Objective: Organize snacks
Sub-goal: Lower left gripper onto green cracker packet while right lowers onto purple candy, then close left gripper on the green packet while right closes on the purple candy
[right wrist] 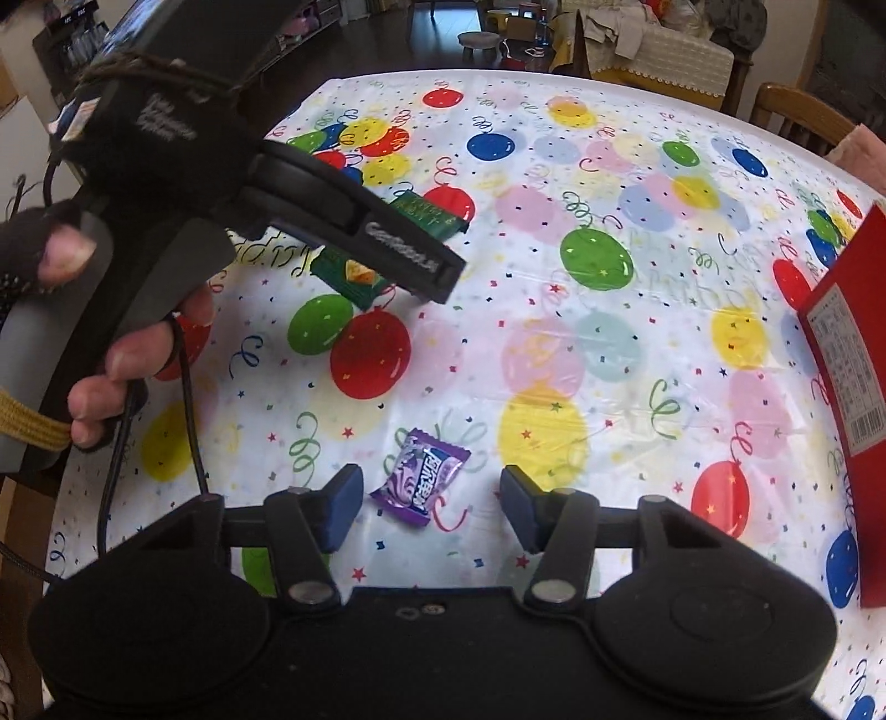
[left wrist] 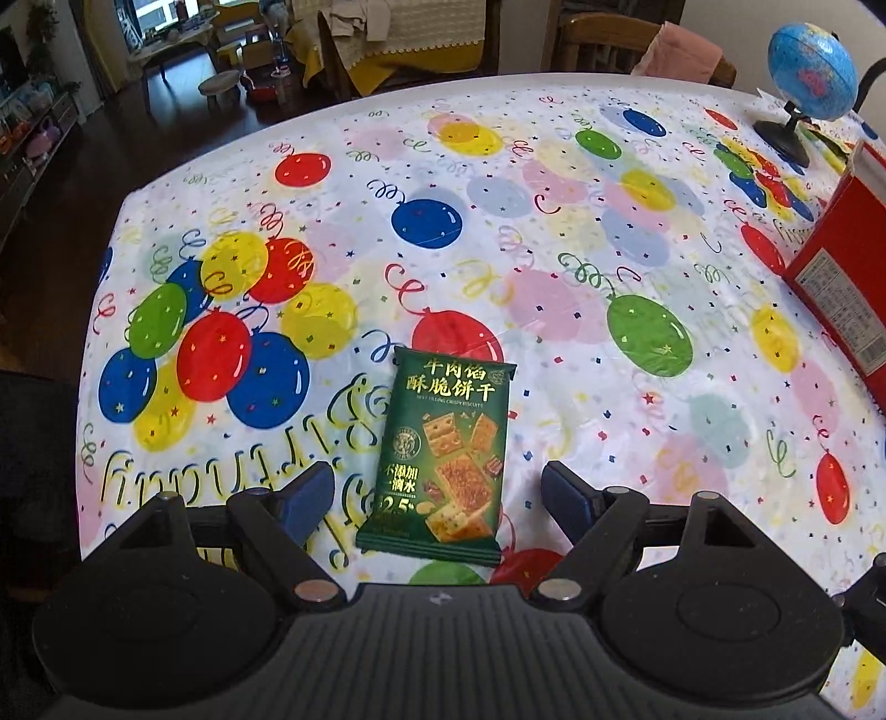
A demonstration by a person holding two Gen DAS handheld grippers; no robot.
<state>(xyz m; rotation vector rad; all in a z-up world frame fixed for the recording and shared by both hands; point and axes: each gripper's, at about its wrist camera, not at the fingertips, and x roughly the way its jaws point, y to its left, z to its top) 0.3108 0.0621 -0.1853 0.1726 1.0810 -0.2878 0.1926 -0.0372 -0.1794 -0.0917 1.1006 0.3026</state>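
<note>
A green biscuit packet (left wrist: 443, 454) lies flat on the balloon tablecloth. My left gripper (left wrist: 437, 498) is open, its blue-padded fingers (left wrist: 310, 493) on either side of the packet's near end, apart from it. A small purple candy (right wrist: 422, 479) lies on the cloth between the fingers (right wrist: 343, 498) of my open right gripper (right wrist: 432, 507), which is also apart from it. In the right wrist view the left gripper's body hangs over the green packet (right wrist: 354, 277) and hides its middle. A red box (right wrist: 847, 343) stands at the right.
The red box also shows in the left wrist view (left wrist: 847, 266) at the table's right edge, with a blue globe (left wrist: 811, 72) on a black stand behind it. Wooden chairs (left wrist: 603, 39) stand beyond the far edge. The tablecloth (left wrist: 554, 221) covers the whole table.
</note>
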